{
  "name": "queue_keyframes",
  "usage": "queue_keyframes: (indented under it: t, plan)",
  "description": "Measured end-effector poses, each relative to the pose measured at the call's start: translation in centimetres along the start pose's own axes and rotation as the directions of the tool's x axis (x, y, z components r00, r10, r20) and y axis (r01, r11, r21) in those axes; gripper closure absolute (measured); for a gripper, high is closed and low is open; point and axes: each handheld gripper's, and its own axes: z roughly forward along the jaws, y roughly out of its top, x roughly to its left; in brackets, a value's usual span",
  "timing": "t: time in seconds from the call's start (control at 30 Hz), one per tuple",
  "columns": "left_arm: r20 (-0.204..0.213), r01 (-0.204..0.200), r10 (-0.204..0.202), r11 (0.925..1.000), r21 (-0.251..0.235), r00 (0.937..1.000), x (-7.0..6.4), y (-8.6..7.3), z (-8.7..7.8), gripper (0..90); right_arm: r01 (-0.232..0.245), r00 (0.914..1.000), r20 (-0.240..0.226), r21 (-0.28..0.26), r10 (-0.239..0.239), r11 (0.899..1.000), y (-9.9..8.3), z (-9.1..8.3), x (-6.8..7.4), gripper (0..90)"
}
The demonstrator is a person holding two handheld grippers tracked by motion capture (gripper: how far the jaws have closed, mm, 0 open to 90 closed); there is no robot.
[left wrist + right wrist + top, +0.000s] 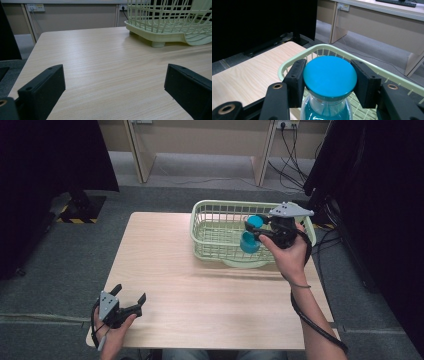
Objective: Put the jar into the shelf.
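Observation:
A clear bottle with a round blue cap (329,75) sits between the pads of my right gripper (328,80), which is shut on it at the cap. In the high view the bottle (249,241) hangs tilted inside the right half of a pale green wire basket (210,206), with my right gripper (255,229) reaching in over the basket's right rim. My left gripper (131,293) rests at the table's front left corner, open, with nothing between its fingers. In the left gripper view its jaws stand wide apart over bare wood (112,85), and the basket (160,37) stands ahead to the right.
The light wooden table (200,290) carries the basket at its far right. Beyond the table are desk legs (137,155), wall sockets and cables (292,165). Dark screens or panels stand at both sides.

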Motion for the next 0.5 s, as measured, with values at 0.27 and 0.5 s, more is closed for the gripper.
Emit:
queue_keyframes:
  t: [0.27, 0.5]
  plan:
    - [0.002, 0.003, -0.003, 1.0000, -0.002, 1.0000, 0.0, 0.0, 0.0, 2.5, -0.036, 0.9989, 0.032, 0.022, 0.035, 0.999, 1.0, 2.0, -1.6, 48.5]
    - [0.004, 0.001, -0.001, 1.0000, -0.003, 1.0000, 0.0, 0.0, 0.0, 2.5, -0.083, 0.9948, 0.064, 0.051, 0.079, 0.995, 1.7, 4.5, -3.0, 48.5]
